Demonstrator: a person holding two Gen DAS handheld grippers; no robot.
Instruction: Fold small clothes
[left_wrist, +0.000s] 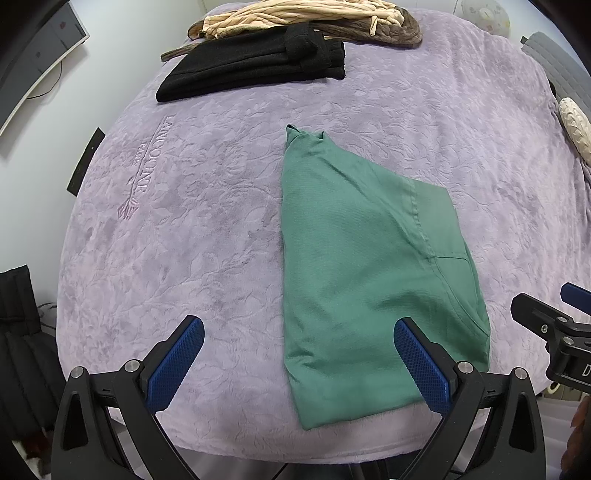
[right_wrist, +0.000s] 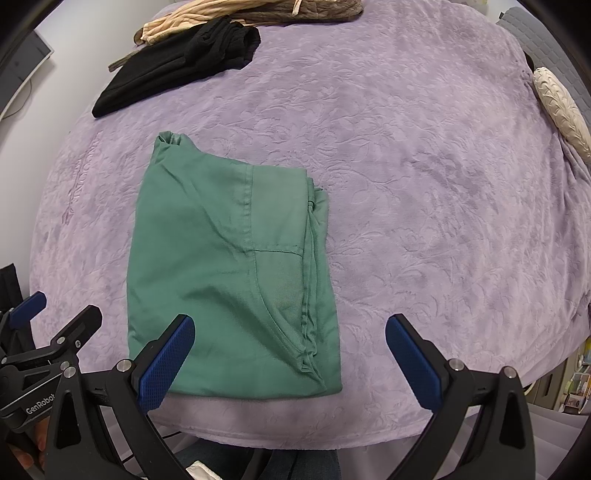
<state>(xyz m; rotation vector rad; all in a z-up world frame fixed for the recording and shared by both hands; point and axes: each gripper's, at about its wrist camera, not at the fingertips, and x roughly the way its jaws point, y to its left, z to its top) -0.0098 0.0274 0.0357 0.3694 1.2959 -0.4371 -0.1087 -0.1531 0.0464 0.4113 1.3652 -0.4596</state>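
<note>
A partly folded green shirt (right_wrist: 229, 273) lies near the bed's (right_wrist: 424, 184) front edge, well short of the black garment (left_wrist: 251, 66). Both tools, left (left_wrist: 299, 363) and right (right_wrist: 290, 360), hover spread and empty; a careless pinch could drag the layers apart.

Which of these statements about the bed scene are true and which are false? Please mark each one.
1. The green garment lies folded on the purple blanket. True.
2. The left claw is shut on the green garment. False: it is open and holds nothing.
3. A black garment lies at the far side of the bed. True.
4. The right claw grips the black garment. False: it is open, near the green garment.
</note>
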